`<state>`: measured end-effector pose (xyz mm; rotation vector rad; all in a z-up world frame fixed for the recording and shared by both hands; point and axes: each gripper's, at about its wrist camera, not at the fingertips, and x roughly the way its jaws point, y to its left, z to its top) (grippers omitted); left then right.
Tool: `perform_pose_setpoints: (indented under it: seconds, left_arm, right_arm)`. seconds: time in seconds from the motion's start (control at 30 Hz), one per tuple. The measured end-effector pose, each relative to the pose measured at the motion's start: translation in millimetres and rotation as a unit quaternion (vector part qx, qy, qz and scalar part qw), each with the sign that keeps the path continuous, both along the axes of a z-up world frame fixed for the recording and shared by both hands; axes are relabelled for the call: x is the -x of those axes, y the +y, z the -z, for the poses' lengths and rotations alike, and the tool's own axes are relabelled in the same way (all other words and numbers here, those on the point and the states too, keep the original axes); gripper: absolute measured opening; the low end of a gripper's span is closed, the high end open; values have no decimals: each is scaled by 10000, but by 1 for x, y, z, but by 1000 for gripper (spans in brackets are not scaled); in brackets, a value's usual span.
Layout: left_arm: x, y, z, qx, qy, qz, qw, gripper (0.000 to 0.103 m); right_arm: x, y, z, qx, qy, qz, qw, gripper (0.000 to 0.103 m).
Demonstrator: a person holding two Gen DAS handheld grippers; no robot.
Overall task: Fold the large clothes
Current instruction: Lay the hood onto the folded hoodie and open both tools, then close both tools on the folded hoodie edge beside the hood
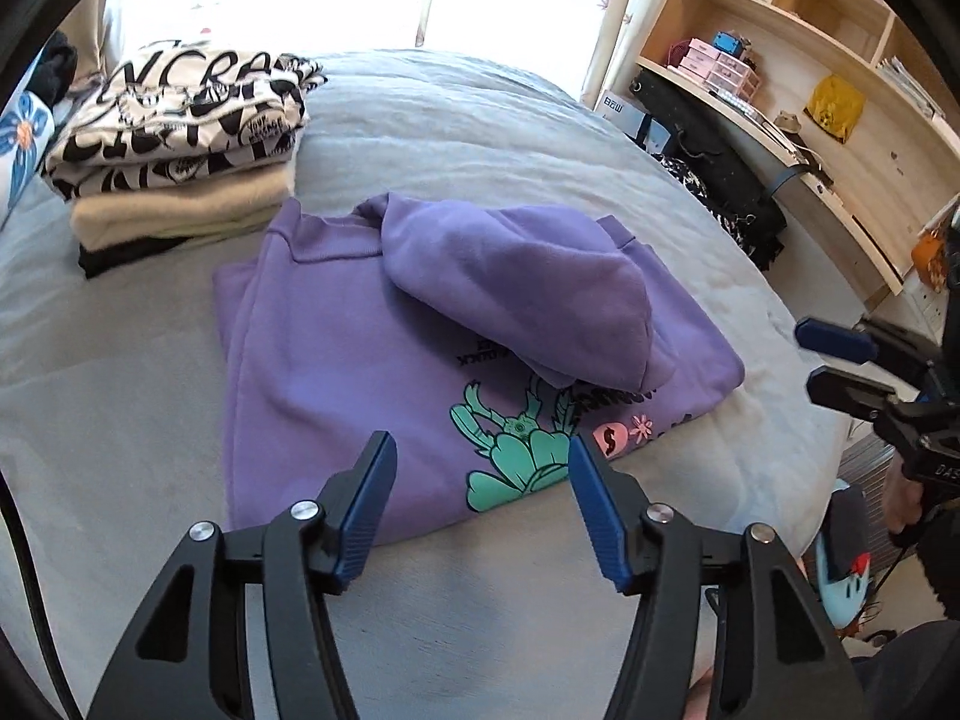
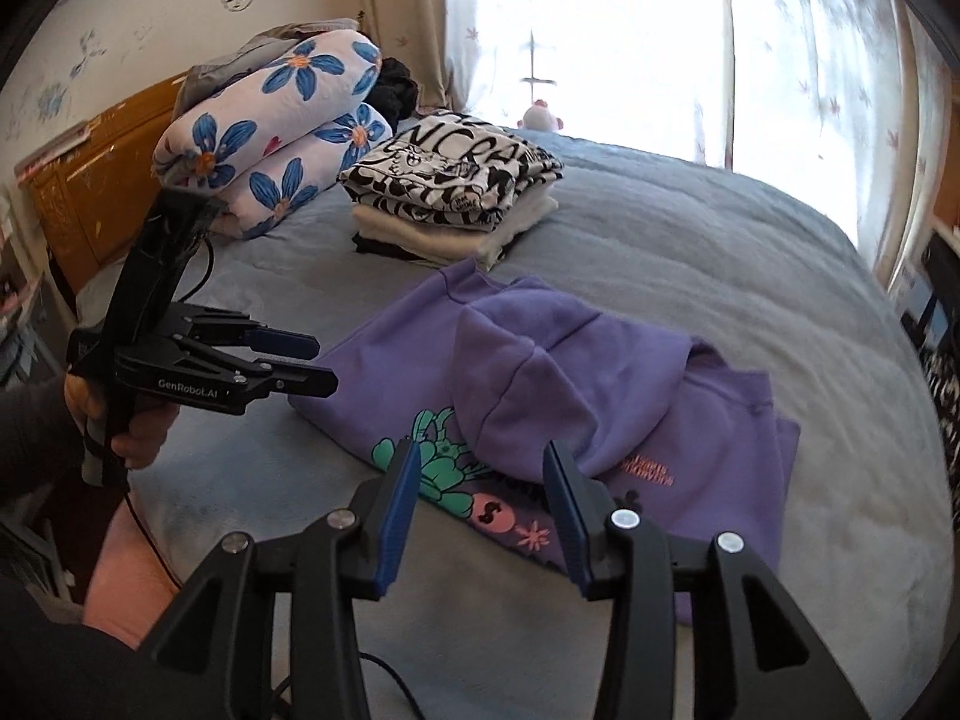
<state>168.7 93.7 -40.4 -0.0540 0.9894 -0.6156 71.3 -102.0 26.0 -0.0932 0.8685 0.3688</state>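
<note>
the purple hoodie (image 1: 336,360) lies folded on the grey bed (image 1: 120,360), its hood (image 1: 516,294) flopped over the back and a green print (image 1: 516,456) showing at the near edge. the left gripper (image 1: 480,468) hovers just over that near edge, jaws spread, nothing between them. the right gripper (image 2: 480,468) hangs above the hoodie's near corner, jaws also apart and empty; no pad presses the cloth. in the right wrist view a hand (image 2: 132,426) grips the left gripper's handle. beyond the hoodie, close to its far corner, sits a stack of folded clothes (image 1: 180,144): a black-and-white printed top uppermost, cream under it, black at the bottom. a rolled floral quilt (image 2: 270,138) lies by the headboard. wooden shelves (image 1: 798,48) to the right hold books, small pink drawers and a yellow bag.
</note>
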Motion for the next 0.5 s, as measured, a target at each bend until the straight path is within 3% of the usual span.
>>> perform_pose_setpoints:
  seconds: [0.1,0.2,0.4,0.5]
  left_arm:
    - [-3,0,10,156,223,-40,9996,58]
    - [-10,1,19,489,513,-87,9974,58]
    - [-40,-7,26,1251,993,-123,9871,61]
    - [-58,-12,25,1732,1149,-113,9781,66]
  right_arm:
    - [-10,-15,16,-459,358,286,9979,46]
    - [-24,-39,35,-1244,884,655,9861,46]
    - [-49,-74,67,-2205,1427,1313,9559,52]
    - [-62,-86,81,-2708,1618,1489,9372,53]
